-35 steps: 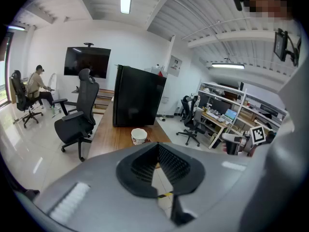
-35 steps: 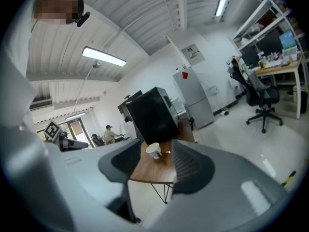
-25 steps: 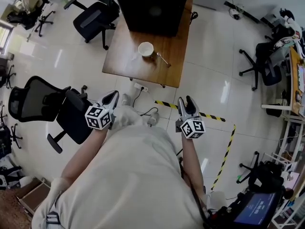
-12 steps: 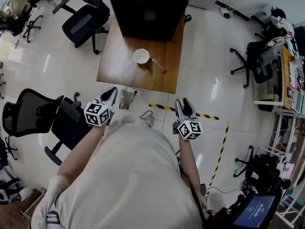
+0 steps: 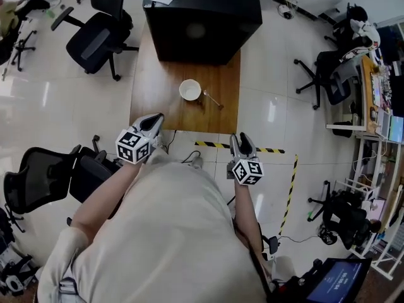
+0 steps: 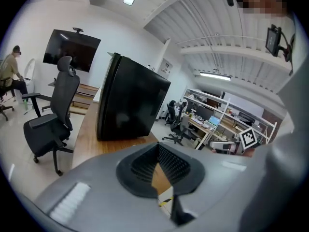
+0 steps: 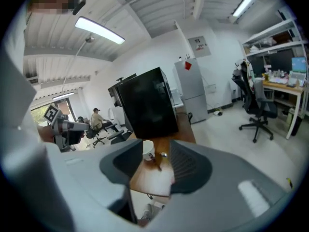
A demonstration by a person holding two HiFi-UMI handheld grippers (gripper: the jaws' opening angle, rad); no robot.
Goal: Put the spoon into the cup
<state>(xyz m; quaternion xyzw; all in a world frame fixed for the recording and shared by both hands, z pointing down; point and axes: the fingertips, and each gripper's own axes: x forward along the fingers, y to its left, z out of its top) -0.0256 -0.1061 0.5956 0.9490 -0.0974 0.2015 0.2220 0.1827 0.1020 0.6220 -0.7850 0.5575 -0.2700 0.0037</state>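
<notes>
Awaiting pickup, spoon lies beside cup, upper centre; left gripper empty, parted; right gripper empty, parted, jaws just narrowing.

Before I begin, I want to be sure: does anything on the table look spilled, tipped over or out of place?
Nothing stands out. The cup stands upright on the table, the spoon lies flat beside it, and no spill shows on the wood.
</notes>
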